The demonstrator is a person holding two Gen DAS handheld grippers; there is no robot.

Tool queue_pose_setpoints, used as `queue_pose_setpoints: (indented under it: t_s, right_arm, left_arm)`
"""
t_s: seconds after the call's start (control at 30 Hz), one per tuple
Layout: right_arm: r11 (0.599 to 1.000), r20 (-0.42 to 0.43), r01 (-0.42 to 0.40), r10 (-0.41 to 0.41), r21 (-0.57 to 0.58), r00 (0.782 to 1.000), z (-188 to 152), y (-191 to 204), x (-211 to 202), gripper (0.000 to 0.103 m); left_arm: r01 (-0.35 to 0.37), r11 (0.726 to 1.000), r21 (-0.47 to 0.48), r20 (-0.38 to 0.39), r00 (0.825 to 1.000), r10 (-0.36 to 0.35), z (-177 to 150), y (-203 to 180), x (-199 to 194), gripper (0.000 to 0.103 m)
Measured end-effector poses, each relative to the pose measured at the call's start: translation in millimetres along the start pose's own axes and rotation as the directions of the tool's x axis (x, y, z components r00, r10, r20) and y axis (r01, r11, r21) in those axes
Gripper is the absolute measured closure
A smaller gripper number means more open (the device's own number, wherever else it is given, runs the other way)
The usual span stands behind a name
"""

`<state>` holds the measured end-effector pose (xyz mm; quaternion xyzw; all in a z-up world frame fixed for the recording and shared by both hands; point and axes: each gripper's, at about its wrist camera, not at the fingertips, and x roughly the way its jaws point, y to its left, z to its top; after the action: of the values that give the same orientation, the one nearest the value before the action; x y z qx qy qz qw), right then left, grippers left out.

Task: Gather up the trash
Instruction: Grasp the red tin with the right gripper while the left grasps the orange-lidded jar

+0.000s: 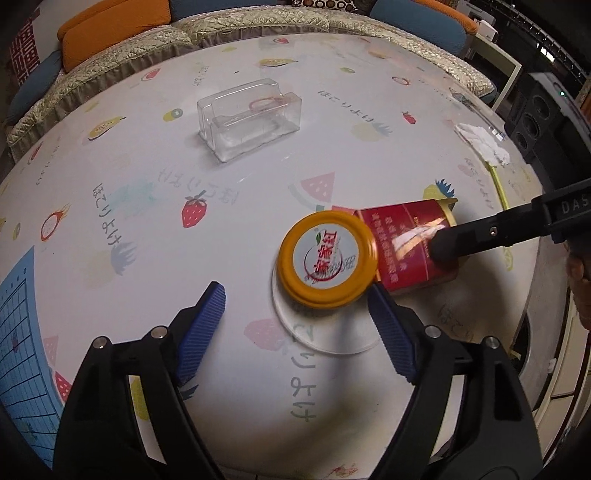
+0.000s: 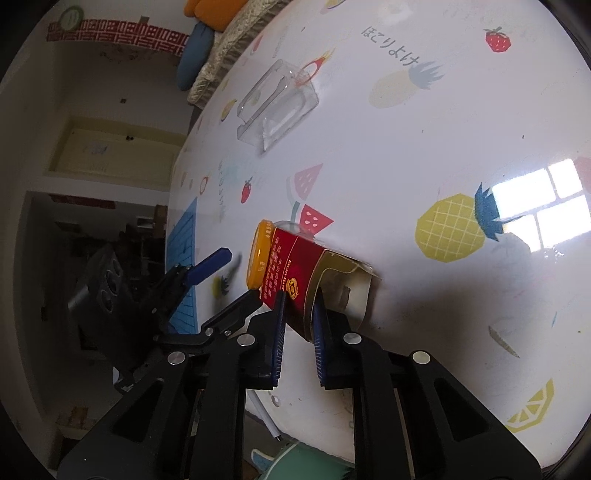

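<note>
Window glare on table point(image 2: 443, 122); soft shadows; fisheye bending, dark corners; slight blur.

Home living room, quilted sofa point(image 1: 110, 55) with orange cushions point(image 1: 107, 33), fruit-print tablecloth point(image 1: 147, 229)

The worktop point(image 1: 155, 229) cover carries the Japanese phrase "ほこりよけ" printed again and again among its fruit drawings, toward the far edge, near the left edge and close by the near edge; in the right wrist view it stands beside a pineapple drawing. The red carton point(image 2: 295, 273) bears small gold lettering, "EIGHT HAPP…", the rest unreadable. The yellow lid point(image 1: 328, 260) has red Chinese characters, too blurred to read. The right hand-held gripper point(image 1: 443, 249) shows the letters "DAS", cut off at the picture's edge.
</note>
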<state>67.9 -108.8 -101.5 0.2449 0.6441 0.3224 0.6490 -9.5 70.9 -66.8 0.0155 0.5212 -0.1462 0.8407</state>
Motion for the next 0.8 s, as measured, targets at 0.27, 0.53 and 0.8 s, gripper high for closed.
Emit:
queue_pose_setpoints:
  t_s: [0.27, 0.53, 0.8]
  right_arm:
    - [1.000, 0.019, 0.018, -0.018, -0.001, 1.000, -0.6, -4.8, -11.5, 0.089]
    - [1.000, 0.038, 0.012, -0.012, 0.015, 0.999, -2.5, -15.9, -25.7, 0.090]
    - [0.998, 0.079, -0.045, 0.041, 0.047, 0.996, -10.0, -25.7, -44.0, 0.090]
  left_arm:
    - [0.015, 0.999, 0.033, -0.002, 1.000, -0.015, 13.6, -11.0, 8.0, 0.016]
    - [0.056, 0.998, 0.011, 0.000, 0.998, -0.056, 21.9, -12.7, 18.8, 0.015]
    - [0.033, 0.998, 0.056, 0.006, 0.999, -0.033, 27.7, -13.3, 13.8, 0.018]
